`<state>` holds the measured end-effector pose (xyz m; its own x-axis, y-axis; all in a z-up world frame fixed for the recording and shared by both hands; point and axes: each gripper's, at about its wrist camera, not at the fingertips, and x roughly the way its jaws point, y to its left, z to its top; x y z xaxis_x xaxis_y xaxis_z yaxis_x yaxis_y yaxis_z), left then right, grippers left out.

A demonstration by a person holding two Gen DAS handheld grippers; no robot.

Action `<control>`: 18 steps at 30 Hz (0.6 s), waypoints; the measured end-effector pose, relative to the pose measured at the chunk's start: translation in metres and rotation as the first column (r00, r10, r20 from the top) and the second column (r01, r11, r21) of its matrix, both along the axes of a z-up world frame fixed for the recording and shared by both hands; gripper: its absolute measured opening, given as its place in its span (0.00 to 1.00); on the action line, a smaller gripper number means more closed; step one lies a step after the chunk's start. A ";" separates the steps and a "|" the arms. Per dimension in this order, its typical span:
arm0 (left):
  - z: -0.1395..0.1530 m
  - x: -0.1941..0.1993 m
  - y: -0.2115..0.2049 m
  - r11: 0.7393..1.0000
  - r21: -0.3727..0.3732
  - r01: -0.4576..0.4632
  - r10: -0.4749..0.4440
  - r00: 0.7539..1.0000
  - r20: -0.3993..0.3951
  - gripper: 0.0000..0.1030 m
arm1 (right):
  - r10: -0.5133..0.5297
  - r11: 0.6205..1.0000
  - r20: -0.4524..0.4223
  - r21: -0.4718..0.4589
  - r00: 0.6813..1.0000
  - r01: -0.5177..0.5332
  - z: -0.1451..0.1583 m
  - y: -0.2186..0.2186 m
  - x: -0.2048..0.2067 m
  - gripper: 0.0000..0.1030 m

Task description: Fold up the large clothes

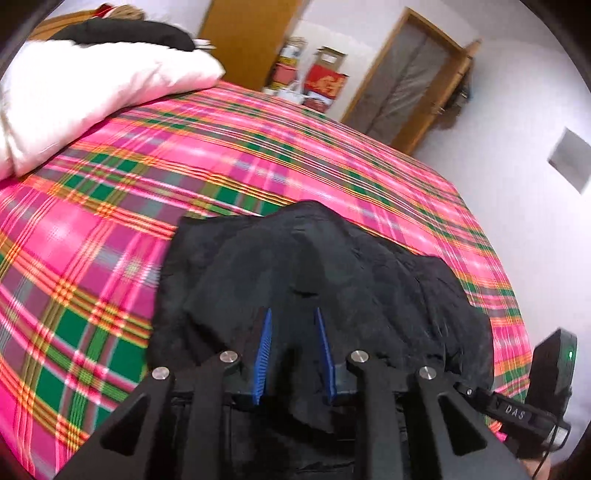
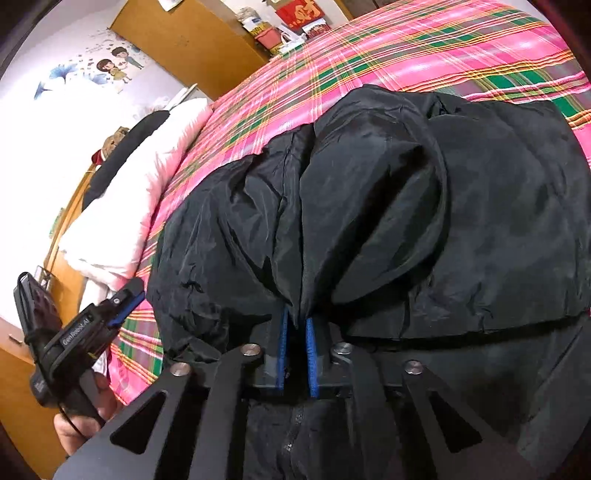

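Observation:
A large black jacket lies bunched on a bed with a pink and green plaid sheet. My left gripper is over the jacket's near part; its blue fingers stand apart with a dark fold of cloth between them. In the right wrist view the jacket fills the frame, folded over itself with a puffed flap. My right gripper is nearly closed, its blue fingers pinching a fold of the jacket. The left gripper shows at the left edge there, held in a hand.
A white pillow with a black garment on it lies at the head of the bed. Wooden wardrobe, door and red boxes stand beyond the bed. The sheet runs past the jacket.

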<state>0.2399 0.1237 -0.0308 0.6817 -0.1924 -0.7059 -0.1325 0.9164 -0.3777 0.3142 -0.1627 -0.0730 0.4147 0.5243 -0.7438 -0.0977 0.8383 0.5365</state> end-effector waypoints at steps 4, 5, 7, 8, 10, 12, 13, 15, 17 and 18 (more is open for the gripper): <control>-0.002 0.001 -0.013 0.999 0.018 0.043 -0.043 0.999 0.005 0.25 | -0.038 0.999 -0.032 -0.033 0.999 0.037 -0.017 -0.019 -0.011 0.06; -0.003 0.002 -0.017 0.998 0.026 0.051 -0.051 0.999 0.003 0.25 | -0.042 0.998 -0.046 -0.040 0.998 0.041 -0.023 -0.022 -0.012 0.06; -0.008 0.005 -0.023 0.997 0.034 0.066 -0.065 0.998 -0.013 0.25 | -0.031 0.998 -0.047 -0.059 0.998 0.028 -0.027 -0.017 -0.013 0.06; -0.014 0.008 -0.026 0.996 0.041 0.079 -0.077 0.996 -0.034 0.25 | -0.020 0.996 -0.038 -0.082 0.999 0.017 -0.028 -0.014 -0.012 0.06; -0.027 0.013 -0.032 0.992 0.084 0.089 -0.082 0.993 -0.088 0.25 | 0.008 0.993 -0.034 -0.120 0.999 -0.012 -0.026 -0.003 -0.011 0.06; -0.039 0.016 -0.036 0.988 0.123 0.095 -0.079 0.988 -0.132 0.25 | 0.025 0.989 -0.031 -0.143 0.999 -0.029 -0.020 0.001 -0.009 0.07; -0.042 0.017 -0.037 0.988 0.124 0.094 -0.076 0.987 -0.140 0.25 | 0.034 0.987 -0.024 -0.157 0.999 -0.037 -0.015 0.002 -0.010 0.08; -0.041 0.016 -0.037 0.988 0.124 0.092 -0.074 0.987 -0.142 0.25 | 0.041 0.978 0.022 -0.204 0.999 -0.035 0.001 0.000 -0.016 0.20; -0.038 0.014 -0.037 0.988 0.126 0.093 -0.075 0.987 -0.140 0.25 | 0.044 0.967 0.086 -0.256 0.995 -0.020 0.018 -0.001 -0.021 0.29; -0.037 0.013 -0.037 0.987 0.129 0.093 -0.075 0.988 -0.138 0.25 | 0.042 0.958 0.126 -0.287 0.991 -0.004 0.028 -0.002 -0.024 0.34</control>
<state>0.2533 0.0866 -0.0681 0.5657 -0.1422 -0.8122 -0.0937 0.9676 -0.2346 0.2898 -0.1652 -0.0450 0.5071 0.3088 -0.8047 -0.1716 0.9511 0.2568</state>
